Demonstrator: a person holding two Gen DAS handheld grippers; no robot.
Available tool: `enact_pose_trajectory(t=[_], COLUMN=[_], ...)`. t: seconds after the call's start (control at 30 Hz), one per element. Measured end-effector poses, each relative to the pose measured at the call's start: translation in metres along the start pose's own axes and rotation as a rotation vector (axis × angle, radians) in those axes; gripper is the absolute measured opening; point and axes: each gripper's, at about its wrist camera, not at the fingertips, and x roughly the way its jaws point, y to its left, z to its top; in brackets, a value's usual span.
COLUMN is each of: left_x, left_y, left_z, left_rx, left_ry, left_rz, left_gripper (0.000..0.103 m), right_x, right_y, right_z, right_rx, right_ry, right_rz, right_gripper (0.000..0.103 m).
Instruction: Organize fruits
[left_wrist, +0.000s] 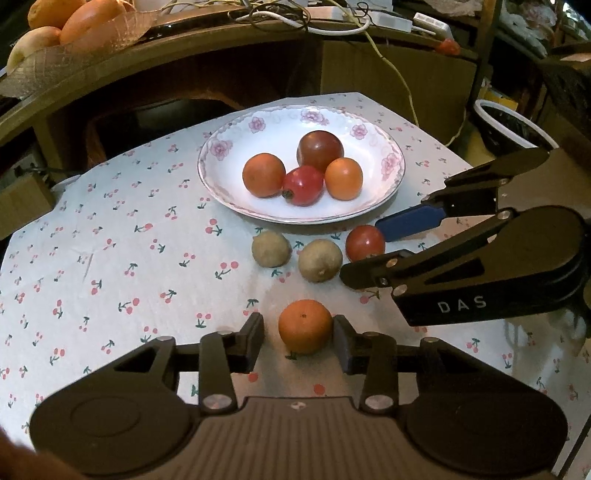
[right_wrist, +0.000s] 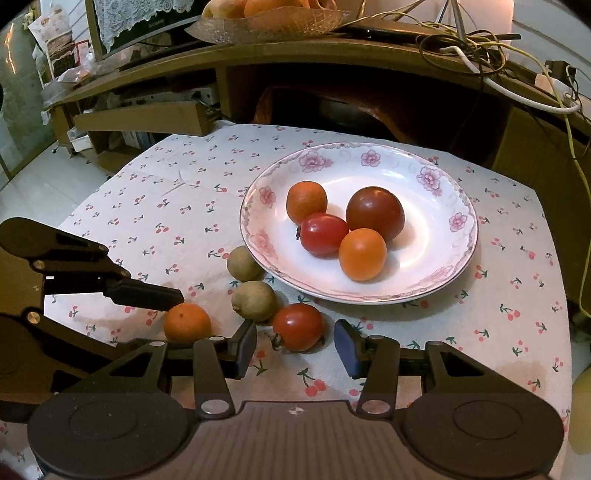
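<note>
A white flowered plate (left_wrist: 229, 173) (right_wrist: 443, 258) holds two oranges, a red tomato and a dark red tomato. On the cloth lie two brownish kiwis (left_wrist: 271, 248) (left_wrist: 320, 260), a red tomato (left_wrist: 365, 242) (right_wrist: 297, 326) and an orange (left_wrist: 305, 326) (right_wrist: 187, 322). My left gripper (left_wrist: 299, 341) is open with the orange between its fingers; the right pad is at the fruit's side. My right gripper (right_wrist: 295, 349) is open around the loose tomato, not touching it. It also shows in the left wrist view (left_wrist: 369, 251), jaws either side of that tomato.
The table has a cherry-print cloth (left_wrist: 110, 258). Behind it stands a wooden desk (right_wrist: 332, 59) with cables and a glass bowl of fruit (right_wrist: 266, 18). A white-rimmed bin (left_wrist: 509, 129) stands to the right of the table.
</note>
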Motion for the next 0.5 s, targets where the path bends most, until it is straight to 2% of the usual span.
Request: enact_pose_trajectory(t=[0.13,0.17,0.2,0.3,0.5], left_x=[0.000,-0.001,-0.002,-0.005,-0.013], left_y=[-0.001,-0.001,-0.002,-0.002,-0.002], left_z=[0.000,0.000,0.000,0.002,-0.003], left_rx=[0.007,0.009,0.012,0.015,0.021], left_ry=[-0.008,-0.012,-0.016,-0.022,-0.023], left_rz=[-0.001,0.000,0.002,0.001,-0.018], left_gripper=[0.045,0.044,0.041,0.037,0.037], right_x=[0.000,0.000,0.000,-0.001,-0.018], right_y=[0.000,0.001,0.002,0.004,0.003], right_z=[0.001,0.001,0.002,0.003,-0.006], right_rx=[-0.004,-0.009,-0.016,-0.024,0.001], right_ry=[-0.001,0.000,0.002,0.013,0.029], right_rz=[-0.001,-0.006,-0.014,-0.019,-0.024], right_gripper=[0.044,0.041,0.032,0.030,0.030])
